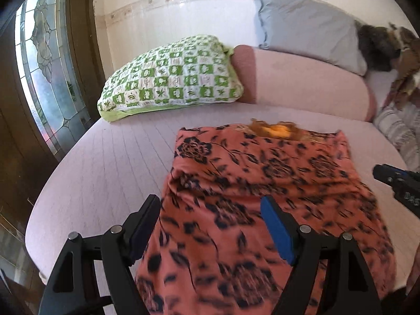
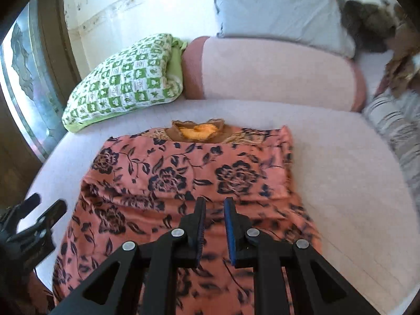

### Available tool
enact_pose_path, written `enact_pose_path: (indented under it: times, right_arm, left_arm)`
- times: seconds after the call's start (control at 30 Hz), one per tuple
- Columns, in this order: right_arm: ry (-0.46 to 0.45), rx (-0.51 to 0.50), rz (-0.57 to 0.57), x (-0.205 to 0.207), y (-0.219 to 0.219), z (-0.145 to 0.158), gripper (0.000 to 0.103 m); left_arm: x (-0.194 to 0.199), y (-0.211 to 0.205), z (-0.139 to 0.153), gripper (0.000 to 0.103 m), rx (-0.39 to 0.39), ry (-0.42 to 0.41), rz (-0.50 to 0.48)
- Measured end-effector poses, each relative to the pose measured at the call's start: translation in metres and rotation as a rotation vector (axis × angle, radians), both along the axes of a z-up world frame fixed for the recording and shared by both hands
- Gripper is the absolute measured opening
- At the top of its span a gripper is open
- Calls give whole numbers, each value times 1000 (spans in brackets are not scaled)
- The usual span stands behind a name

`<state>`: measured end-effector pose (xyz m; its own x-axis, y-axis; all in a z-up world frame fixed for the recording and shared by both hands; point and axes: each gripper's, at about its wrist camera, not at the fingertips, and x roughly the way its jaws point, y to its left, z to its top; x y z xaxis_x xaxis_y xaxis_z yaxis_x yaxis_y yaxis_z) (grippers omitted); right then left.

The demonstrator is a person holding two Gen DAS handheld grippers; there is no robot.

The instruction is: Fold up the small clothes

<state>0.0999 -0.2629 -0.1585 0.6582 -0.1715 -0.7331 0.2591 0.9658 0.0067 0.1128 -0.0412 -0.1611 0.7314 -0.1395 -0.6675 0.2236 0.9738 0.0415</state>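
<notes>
A salmon-pink garment with a dark floral print (image 1: 262, 173) (image 2: 183, 170) lies spread on the pale pink bed sheet (image 1: 105, 162) (image 2: 341, 170). Its brown neckline with a yellow lining (image 1: 278, 131) (image 2: 199, 131) points toward the pillows, and its upper part is folded over. My left gripper (image 1: 210, 202) (image 2: 39, 207) hovers open over the garment's left edge, nothing between its fingers. My right gripper (image 2: 215, 202) (image 1: 393, 181) hangs above the garment's middle, its jaws nearly together with only a narrow gap and no cloth in it.
A green checked pillow (image 1: 170, 78) (image 2: 123, 86), a pink bolster (image 1: 302, 78) and a grey-blue pillow (image 1: 302, 26) line the wall. Striped cloth (image 1: 399, 134) and a brown furry heap (image 1: 380, 47) lie at the right. A stained-glass door (image 1: 44, 65) stands left of the bed's edge.
</notes>
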Motion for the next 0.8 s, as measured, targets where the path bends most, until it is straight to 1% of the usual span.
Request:
enact_pose_path:
  times: [0.03, 0.17, 0.27, 0.4, 0.57, 0.67, 0.8]
  right_arm:
    - [1, -23, -4, -9, 2, 5, 17]
    - [-6, -53, -9, -41, 8, 27, 17]
    - [-41, -122, -19, -61, 19, 46, 17]
    - [-102, -178, -20, -88, 29, 72, 17]
    - [-155, -194, -24, -111, 34, 91, 17]
    - [-158, -226, -27, -118, 38, 93, 17]
    - [-160, -230, -18, -122, 43, 91, 17]
  left_arm:
    - [-12, 0, 6, 79, -4, -9, -9]
    - [-42, 0, 30, 79, 7, -54, -29]
    - [-61, 3, 51, 79, 3, -97, -29]
    - [-80, 4, 72, 79, -20, -148, -23]
    - [-99, 2, 84, 80, 1, -199, -32]
    - [-107, 1, 86, 80, 10, -216, -42]
    - [-112, 2, 83, 80, 9, -216, -45]
